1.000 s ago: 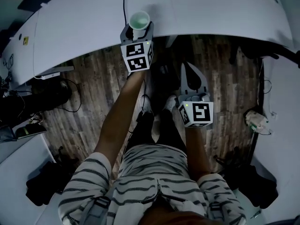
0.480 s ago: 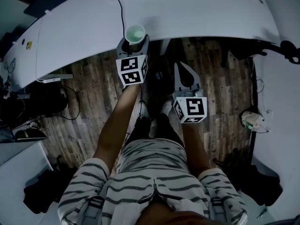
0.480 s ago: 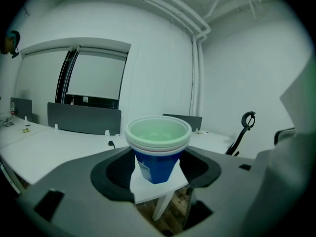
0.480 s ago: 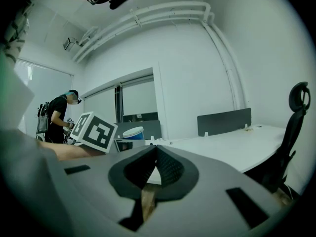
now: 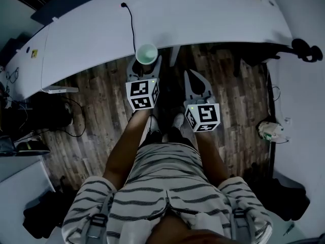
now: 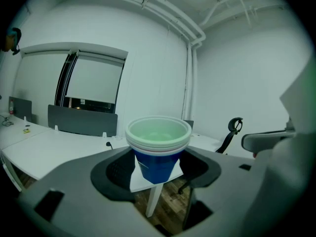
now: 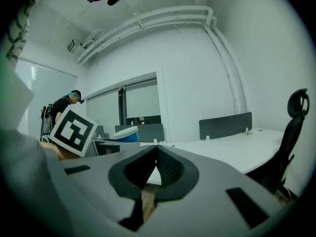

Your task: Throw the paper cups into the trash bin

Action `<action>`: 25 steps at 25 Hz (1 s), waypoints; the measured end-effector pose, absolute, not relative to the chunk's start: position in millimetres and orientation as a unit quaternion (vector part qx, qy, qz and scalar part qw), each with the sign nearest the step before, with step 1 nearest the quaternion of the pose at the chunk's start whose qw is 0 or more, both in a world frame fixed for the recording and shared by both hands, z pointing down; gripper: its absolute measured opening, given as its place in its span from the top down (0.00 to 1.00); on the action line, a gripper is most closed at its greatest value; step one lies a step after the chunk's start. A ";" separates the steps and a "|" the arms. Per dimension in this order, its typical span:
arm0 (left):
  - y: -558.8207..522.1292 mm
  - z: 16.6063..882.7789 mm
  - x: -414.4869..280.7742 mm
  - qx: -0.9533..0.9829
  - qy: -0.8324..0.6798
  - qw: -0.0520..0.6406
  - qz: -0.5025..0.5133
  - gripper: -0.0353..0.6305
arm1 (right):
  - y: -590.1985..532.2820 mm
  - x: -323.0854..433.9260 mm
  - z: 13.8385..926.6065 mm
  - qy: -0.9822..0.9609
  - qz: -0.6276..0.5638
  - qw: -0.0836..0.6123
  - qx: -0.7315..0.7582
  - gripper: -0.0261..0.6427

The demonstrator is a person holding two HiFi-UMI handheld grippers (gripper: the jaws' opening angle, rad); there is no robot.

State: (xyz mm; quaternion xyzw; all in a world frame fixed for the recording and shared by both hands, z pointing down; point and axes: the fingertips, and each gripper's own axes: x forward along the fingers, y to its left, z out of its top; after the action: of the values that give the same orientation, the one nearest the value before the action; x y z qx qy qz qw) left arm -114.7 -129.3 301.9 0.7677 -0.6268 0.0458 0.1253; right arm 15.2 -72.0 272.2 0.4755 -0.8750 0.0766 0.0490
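A blue paper cup [image 6: 158,152] with a pale rim, seemingly two nested, stands upright between the jaws of my left gripper [image 6: 158,168], which is shut on its lower wall. In the head view the cup [image 5: 147,54] hangs just off the edge of the white desk [image 5: 213,14], above the wooden floor, with the left gripper [image 5: 145,65] beneath it. My right gripper [image 5: 193,76] hovers to its right over the floor, jaws shut and holding nothing. The right gripper view shows its jaws [image 7: 156,154] pressed together, with the cup [image 7: 125,134] off to the left. No trash bin is visible.
A black cable [image 5: 131,24] runs across the desk. An office chair [image 7: 294,127] stands at the right. A small white object [image 5: 269,131] lies on the floor at the right, dark gear [image 5: 40,113] at the left. A person [image 7: 61,107] stands far off.
My left gripper has drawn back from the desk toward my body with the cup in it. The right gripper has shifted slightly closer to the left one.
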 end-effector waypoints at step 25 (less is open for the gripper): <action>-35.4 316.6 -65.0 0.803 -0.579 0.121 0.069 0.50 | -26.4 44.8 287.7 -0.859 0.089 0.059 0.502 0.95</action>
State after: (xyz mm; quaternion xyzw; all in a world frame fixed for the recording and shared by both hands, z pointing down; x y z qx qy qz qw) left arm -65.0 -35.4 316.6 0.8032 -0.5791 0.0695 0.1214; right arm 44.8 -26.4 287.7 0.5016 -0.8585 0.0888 0.0588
